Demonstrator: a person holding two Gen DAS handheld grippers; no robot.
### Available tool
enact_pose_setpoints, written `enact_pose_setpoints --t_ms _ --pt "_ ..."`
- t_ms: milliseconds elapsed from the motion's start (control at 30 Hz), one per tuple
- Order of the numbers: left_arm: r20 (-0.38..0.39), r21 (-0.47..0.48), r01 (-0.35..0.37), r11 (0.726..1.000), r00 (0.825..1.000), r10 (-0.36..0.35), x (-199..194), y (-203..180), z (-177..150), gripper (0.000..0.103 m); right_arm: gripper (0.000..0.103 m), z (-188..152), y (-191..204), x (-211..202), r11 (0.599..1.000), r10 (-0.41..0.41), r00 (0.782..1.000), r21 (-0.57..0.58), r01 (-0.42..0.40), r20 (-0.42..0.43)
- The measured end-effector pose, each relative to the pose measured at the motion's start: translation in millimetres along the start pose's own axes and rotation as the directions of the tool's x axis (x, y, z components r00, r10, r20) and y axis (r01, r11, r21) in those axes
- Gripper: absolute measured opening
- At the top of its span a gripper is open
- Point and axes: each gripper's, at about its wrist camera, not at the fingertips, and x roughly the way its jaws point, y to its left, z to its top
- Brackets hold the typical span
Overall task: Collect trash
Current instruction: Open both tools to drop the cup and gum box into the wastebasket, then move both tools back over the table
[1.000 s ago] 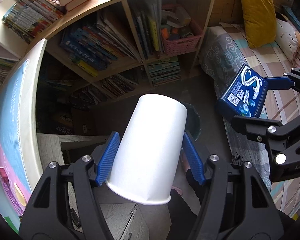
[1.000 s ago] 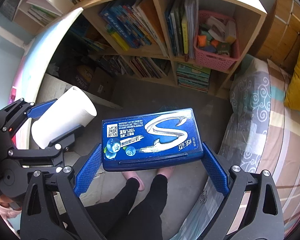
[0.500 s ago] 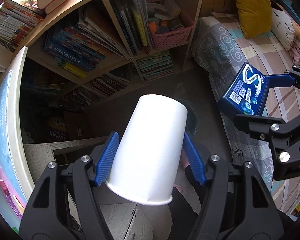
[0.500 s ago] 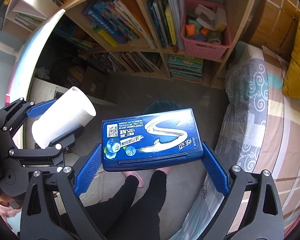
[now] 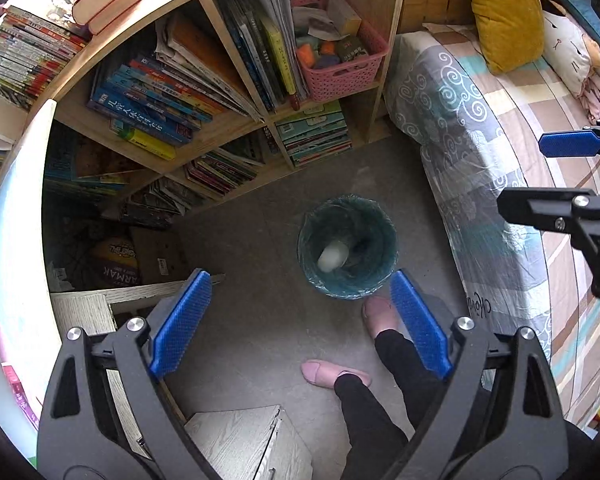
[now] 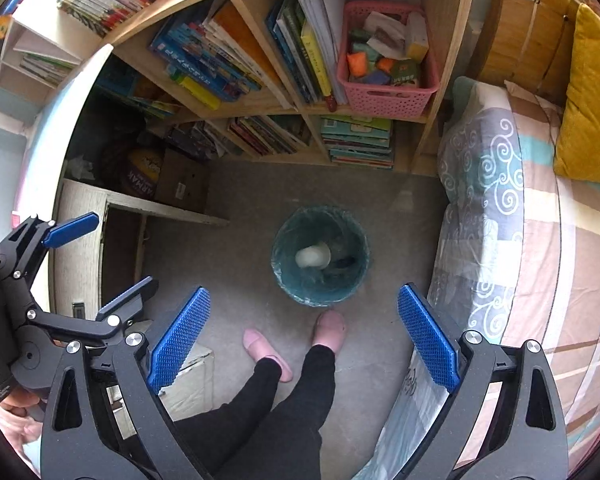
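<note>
Trash is seen in the round bin with the teal plastic liner (image 5: 347, 254), where a white paper cup (image 5: 333, 257) lies on its side beside a dark item that is too dim to be identified. Nearest the cameras, the left gripper (image 5: 300, 322) and the right gripper (image 6: 304, 338) are both held with blue-padded jaws spread wide and nothing between them. Pink slippers (image 6: 330, 328) are seen just below the bin on the grey floor (image 6: 384, 216). From each gripper the bin lies straight ahead and below, and neither is clearly nearer. The cup's long axis is tilted, its pale end towards the left. Beyond the bin, a wooden bookshelf (image 6: 440, 64) with a pink perforated basket (image 6: 388, 96) is seen, and a patterned bed (image 5: 500, 160) to the right. No further trash can be made out, so the coming move is judged to be a turn away.
</note>
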Motion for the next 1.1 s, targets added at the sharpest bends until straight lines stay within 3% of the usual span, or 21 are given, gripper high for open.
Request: enact_pose_setpoints --t_ms 433,700,867,1100 --pt "0.019 -0.044 -0.013 0.999 1.0 0.013 -13 15 -8 0.089 0.094 6 9 -8 0.999 0.007 1.0 -0.032 -0.006 0.017" --pt "0.052 -0.158 -0.039 0.987 0.997 0.048 -39 51 -32 0.09 0.094 18 51 -15 0.99 0.045 0.998 -0.132 -0.041 0.033" --pt "0.067 -0.272 -0.079 0.959 0.993 0.101 -64 92 -61 0.091 0.094 26 100 -20 0.967 0.083 0.996 -0.244 -0.07 0.044" --pt "0.059 -0.461 -0.141 0.876 0.98 0.189 -97 148 -123 0.092 0.094 32 187 -20 0.9 0.138 0.99 -0.421 -0.113 0.03"
